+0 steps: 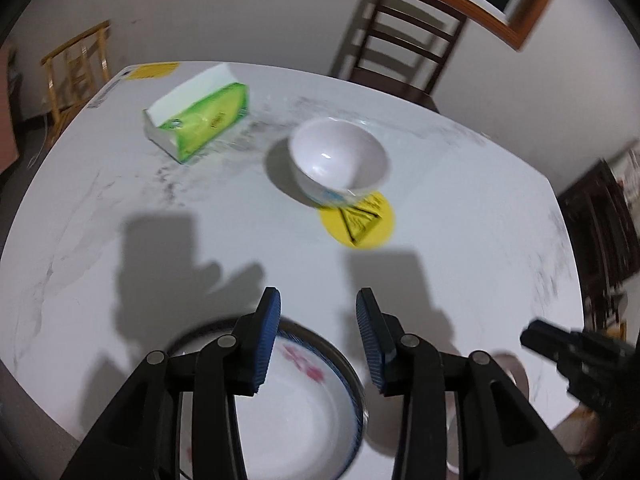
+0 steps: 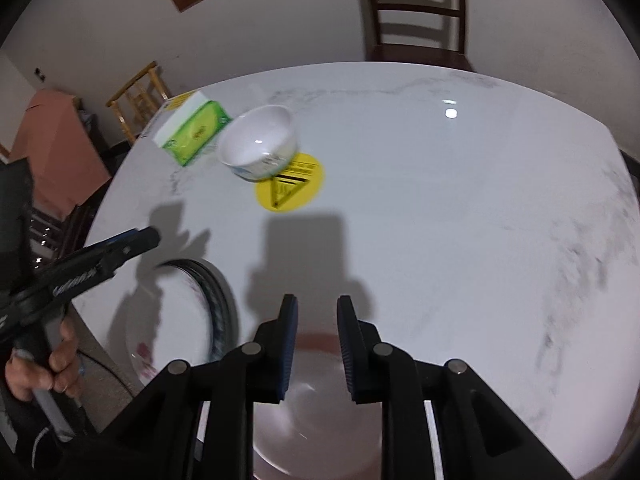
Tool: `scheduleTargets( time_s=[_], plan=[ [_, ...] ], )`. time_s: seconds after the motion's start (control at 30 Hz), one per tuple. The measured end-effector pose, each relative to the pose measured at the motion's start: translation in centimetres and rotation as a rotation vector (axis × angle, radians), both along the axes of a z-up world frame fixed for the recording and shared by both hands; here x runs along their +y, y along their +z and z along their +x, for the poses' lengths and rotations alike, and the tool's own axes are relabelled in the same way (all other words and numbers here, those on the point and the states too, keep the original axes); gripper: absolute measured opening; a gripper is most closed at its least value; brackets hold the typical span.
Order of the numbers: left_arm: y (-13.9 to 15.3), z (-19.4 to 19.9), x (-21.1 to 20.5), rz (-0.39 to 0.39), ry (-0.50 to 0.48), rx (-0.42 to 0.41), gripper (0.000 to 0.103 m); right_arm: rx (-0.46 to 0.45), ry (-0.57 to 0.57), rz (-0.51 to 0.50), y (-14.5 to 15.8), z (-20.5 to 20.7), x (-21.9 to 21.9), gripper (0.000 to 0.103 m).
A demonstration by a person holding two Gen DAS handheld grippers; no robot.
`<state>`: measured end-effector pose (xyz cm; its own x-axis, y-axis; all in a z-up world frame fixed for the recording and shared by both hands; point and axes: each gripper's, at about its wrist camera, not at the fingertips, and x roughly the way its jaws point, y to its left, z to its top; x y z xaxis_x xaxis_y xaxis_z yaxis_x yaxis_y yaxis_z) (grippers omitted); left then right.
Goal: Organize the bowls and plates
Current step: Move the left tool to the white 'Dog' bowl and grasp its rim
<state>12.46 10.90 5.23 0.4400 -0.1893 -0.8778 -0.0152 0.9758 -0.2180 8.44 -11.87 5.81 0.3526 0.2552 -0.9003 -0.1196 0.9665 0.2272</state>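
A white bowl with a blue pattern stands mid-table, partly on a yellow round sticker; it also shows in the right wrist view. A white plate with a dark blue rim and red flowers lies at the near table edge under my left gripper, which is open and empty above it. The plate shows at left in the right wrist view. My right gripper is open above a second white bowl with a reddish rim, holding nothing.
A green and white tissue box lies at the far left of the white marble table. A dark wooden chair stands behind the table, a light wooden chair at far left. The left gripper's body shows in the right wrist view.
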Motion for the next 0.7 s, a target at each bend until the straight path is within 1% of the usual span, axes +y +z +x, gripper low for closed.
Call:
scheduleTargets(
  time_s=[0.07,0.17,0.27,0.37,0.5,0.6,0.7],
  plan=[
    [-0.4,1.5,1.2,-0.018,0.023,0.000,0.037,0.002,0.020,0.026,-0.2,1.2,1.1,0.021],
    [-1.2,3.6,2.6,-0.077,0.055,0.016,0.037,0.002,0.032,0.056,-0.5,3.3,2.8,0.021],
    [-2.3,6.0,3.7,-0.142,0.077,0.041,0.037,-0.006,0.025,0.065,-1.1,5.7,3.9,0.021],
    [-3.1,8.2,4.1,-0.176,0.091,0.048,0.040,0.001,0.014,0.065,-1.8,7.9,4.5,0.021],
    [-3.2,10.0,3.9,-0.183,0.081,0.026,0.049,0.024,-0.001,0.067,-2.7,10.9,5.0,0.021],
    [-3.8,11.5,3.8,-0.183,0.080,0.035,0.049,0.026,-0.010,0.057,-3.1,13.1,5.0,0.021],
    [-4.8,12.8,3.7,-0.177,0.085,0.057,0.049,0.041,-0.020,0.068,-3.7,15.0,5.1,0.021]
  ],
)
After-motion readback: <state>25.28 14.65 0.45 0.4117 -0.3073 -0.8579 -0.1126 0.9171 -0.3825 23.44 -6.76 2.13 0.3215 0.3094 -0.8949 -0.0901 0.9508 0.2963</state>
